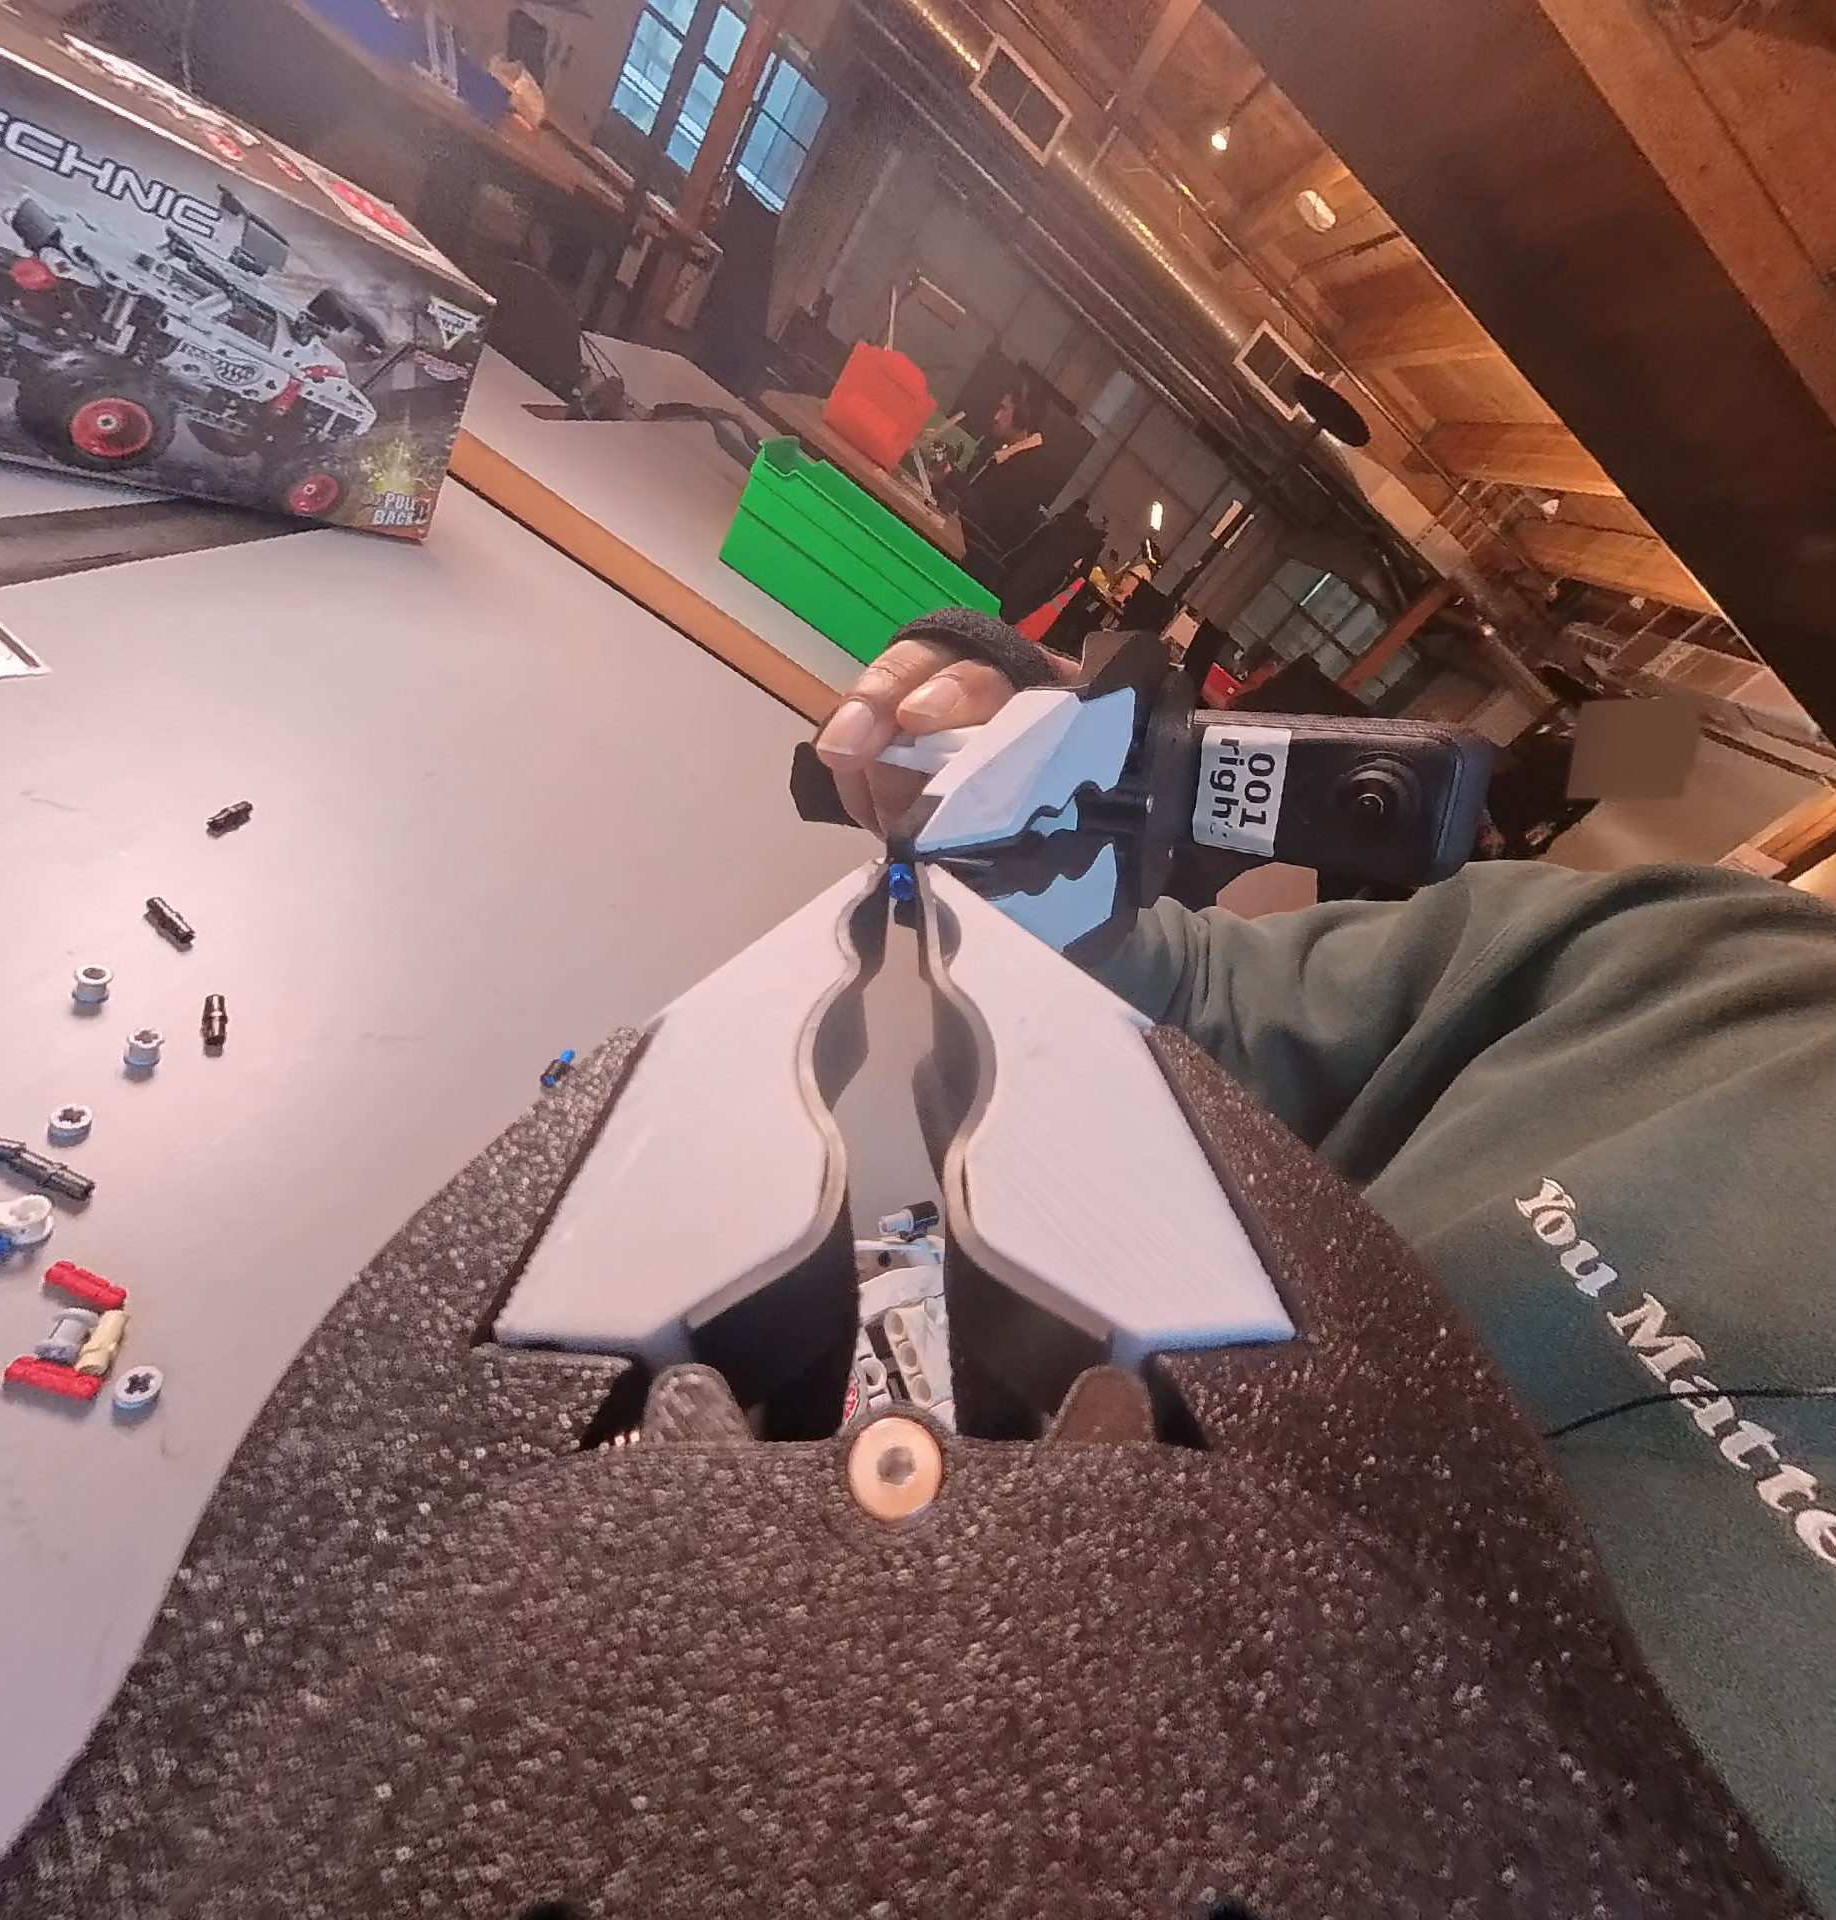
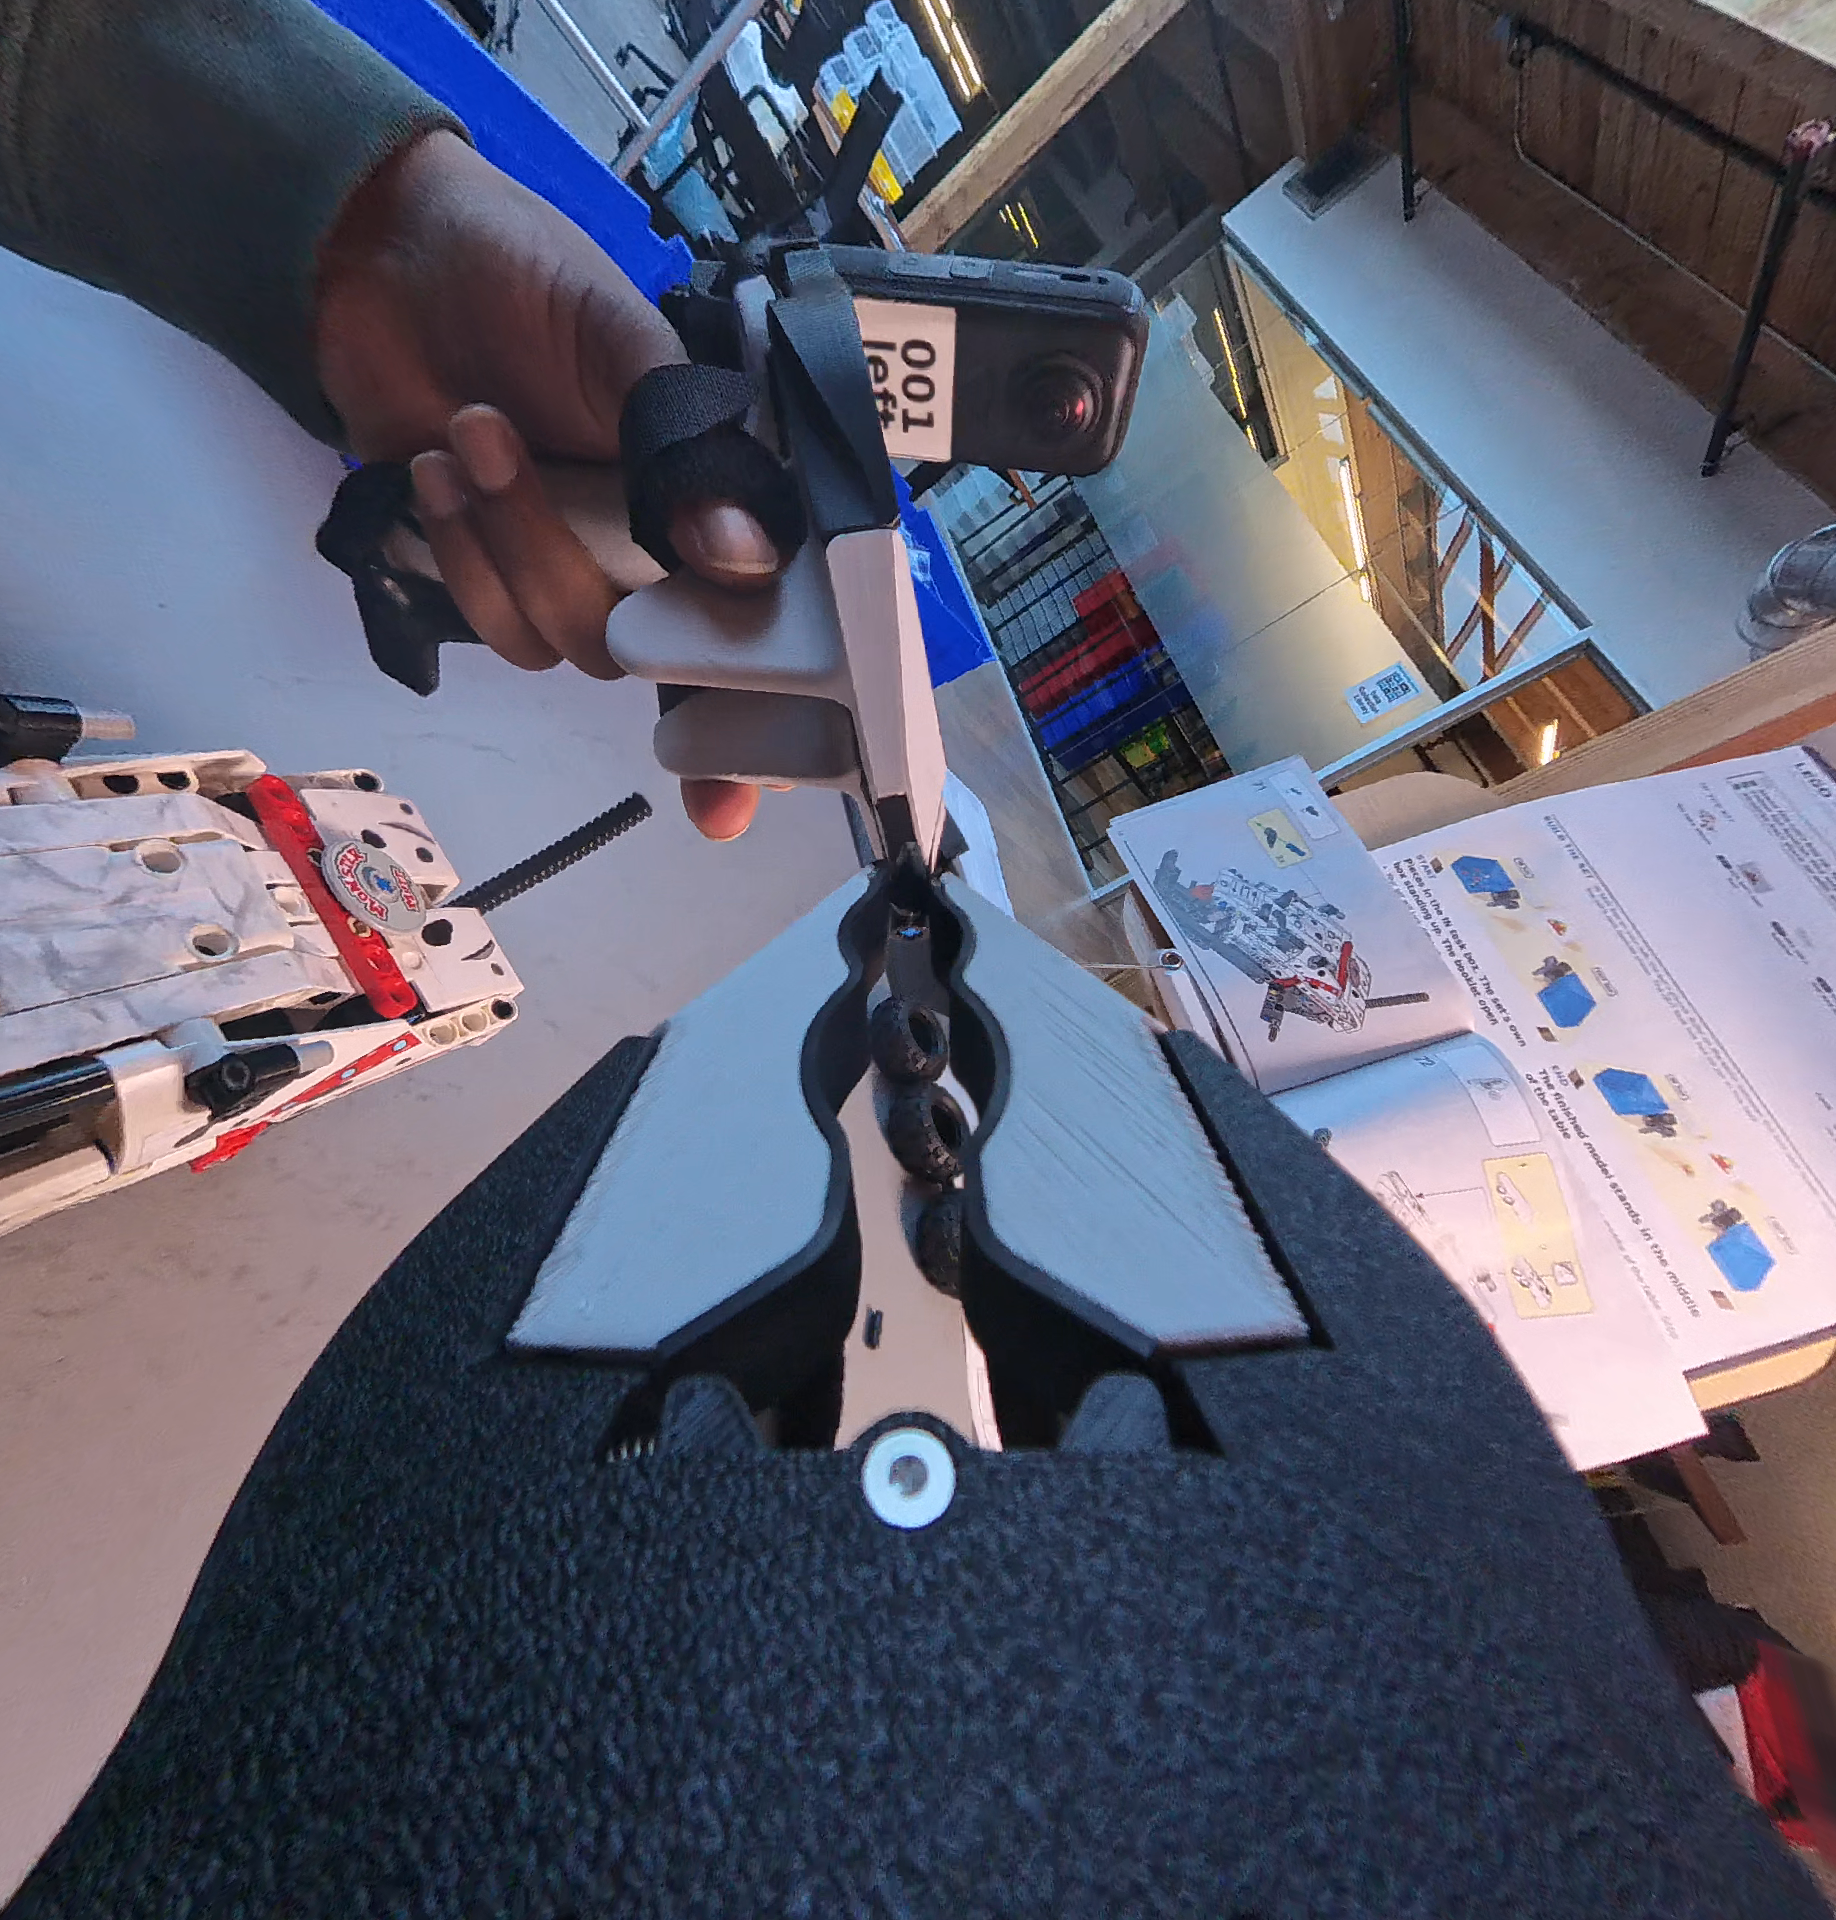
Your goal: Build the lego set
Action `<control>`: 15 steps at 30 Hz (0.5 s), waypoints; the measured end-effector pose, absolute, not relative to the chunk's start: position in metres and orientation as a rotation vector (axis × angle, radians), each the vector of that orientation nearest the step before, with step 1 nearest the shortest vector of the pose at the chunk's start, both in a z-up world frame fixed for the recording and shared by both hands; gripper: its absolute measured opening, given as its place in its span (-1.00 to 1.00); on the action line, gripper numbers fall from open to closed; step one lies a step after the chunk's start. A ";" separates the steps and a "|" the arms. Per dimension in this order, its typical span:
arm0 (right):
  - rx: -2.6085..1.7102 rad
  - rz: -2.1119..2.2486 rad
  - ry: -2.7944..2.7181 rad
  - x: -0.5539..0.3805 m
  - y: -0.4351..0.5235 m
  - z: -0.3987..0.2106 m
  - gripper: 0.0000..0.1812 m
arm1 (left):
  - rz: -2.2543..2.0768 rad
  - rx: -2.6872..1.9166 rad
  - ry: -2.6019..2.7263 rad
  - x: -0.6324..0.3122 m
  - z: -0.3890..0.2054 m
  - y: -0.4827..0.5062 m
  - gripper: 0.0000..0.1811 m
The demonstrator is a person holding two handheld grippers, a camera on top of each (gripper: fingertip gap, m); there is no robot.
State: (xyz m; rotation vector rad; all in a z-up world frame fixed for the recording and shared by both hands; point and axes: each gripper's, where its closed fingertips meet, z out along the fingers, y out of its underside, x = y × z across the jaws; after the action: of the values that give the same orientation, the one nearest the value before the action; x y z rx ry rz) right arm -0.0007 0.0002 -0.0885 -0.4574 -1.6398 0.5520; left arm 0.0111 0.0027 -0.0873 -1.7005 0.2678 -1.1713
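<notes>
Left wrist view: box (image 1: 197,322) on the counter (image 1: 426,790) at upper left, loose pins (image 1: 171,920) at left edge. Right wrist view: model (image 2: 197,935) at left, booklet (image 2: 1413,997) at right, tyres (image 2: 919,1081) at centre.

Two grippers, the left gripper (image 1: 898,894) and the right gripper (image 2: 906,902), tip to tip. One set box (image 1: 197,312), one part-built truck (image 2: 197,935), one open instruction booklet (image 2: 1413,1039), three black tyres (image 2: 909,1039). Four grey bushes (image 1: 91,982), two red pieces (image 1: 85,1284), three short black pins (image 1: 169,921) loose on the table (image 1: 426,779).

Grey table (image 1: 394,727) bears box (image 1: 197,332), loose pieces (image 1: 83,1340), booklet (image 2: 1413,1039).
</notes>
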 end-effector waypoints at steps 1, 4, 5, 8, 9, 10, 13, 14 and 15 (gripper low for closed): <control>-0.453 0.558 -1.633 0.001 0.000 -0.086 -0.94 | -1.174 -1.688 0.283 0.013 -0.084 0.002 -0.98; -0.440 0.638 -1.612 0.007 -0.005 -0.076 -0.93 | -1.220 -1.640 0.336 0.019 -0.074 -0.003 -0.98; -0.432 0.656 -1.613 0.009 -0.006 -0.073 -0.94 | -1.214 -1.633 0.362 0.021 -0.072 -0.004 -0.99; -0.438 0.678 -1.644 0.014 -0.006 -0.070 -0.94 | -1.159 -1.641 0.450 0.026 -0.068 -0.005 -0.99; -0.433 0.677 -1.649 0.016 -0.006 -0.068 -0.94 | -1.142 -1.644 0.481 0.027 -0.067 -0.004 -0.99; -0.432 0.671 -1.658 0.018 -0.004 -0.066 -0.94 | -1.124 -1.649 0.505 0.029 -0.066 -0.003 -0.99; -0.424 0.654 -1.680 0.024 0.002 -0.065 -0.95 | -1.105 -1.650 0.543 0.034 -0.065 0.003 -0.99; -0.416 0.630 -1.687 0.025 0.004 -0.065 -0.94 | -1.100 -1.645 0.551 0.035 -0.065 0.004 -0.99; -0.407 0.616 -1.696 0.027 0.004 -0.066 -0.95 | -1.106 -1.640 0.559 0.036 -0.065 0.004 -0.99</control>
State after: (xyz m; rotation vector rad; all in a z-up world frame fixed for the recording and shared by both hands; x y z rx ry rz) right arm 0.0266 0.0043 -0.0656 -0.4071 -1.6956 0.6158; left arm 0.0363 0.0038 -0.0655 -1.6403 0.5592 -1.1057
